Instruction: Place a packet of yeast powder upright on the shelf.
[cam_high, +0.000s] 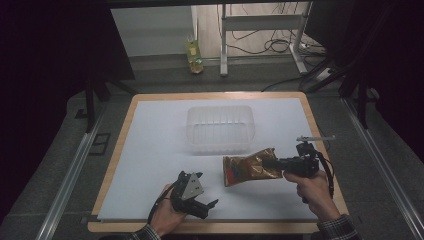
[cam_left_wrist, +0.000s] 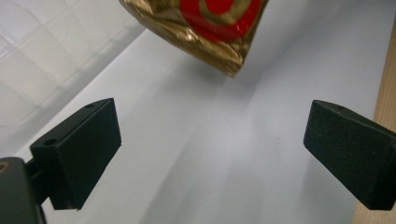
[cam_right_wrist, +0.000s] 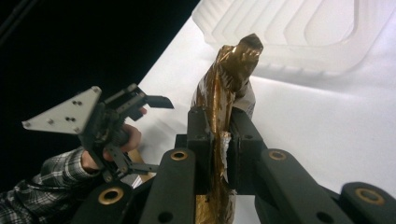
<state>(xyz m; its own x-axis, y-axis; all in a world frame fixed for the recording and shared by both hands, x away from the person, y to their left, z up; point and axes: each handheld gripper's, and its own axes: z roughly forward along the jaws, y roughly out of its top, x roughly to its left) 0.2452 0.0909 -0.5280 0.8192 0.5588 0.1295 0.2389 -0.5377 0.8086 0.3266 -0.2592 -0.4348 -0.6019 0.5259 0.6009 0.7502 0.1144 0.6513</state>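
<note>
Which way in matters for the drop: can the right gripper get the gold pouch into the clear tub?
Probably yes: the right gripper is shut on the gold pouch, and the clear tub sits open-topped just beyond with nothing between.

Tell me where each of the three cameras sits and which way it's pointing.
High view: above the person's side, looking forward and down on the table; both hands and tongs show.
Left gripper view: rides the left tongs, open, facing the white sheet and the gold snack bag.
Right gripper view: rides the right tongs, shut on the snack bag, facing the clear tub; the left hand shows.
All three share the bag.
</note>
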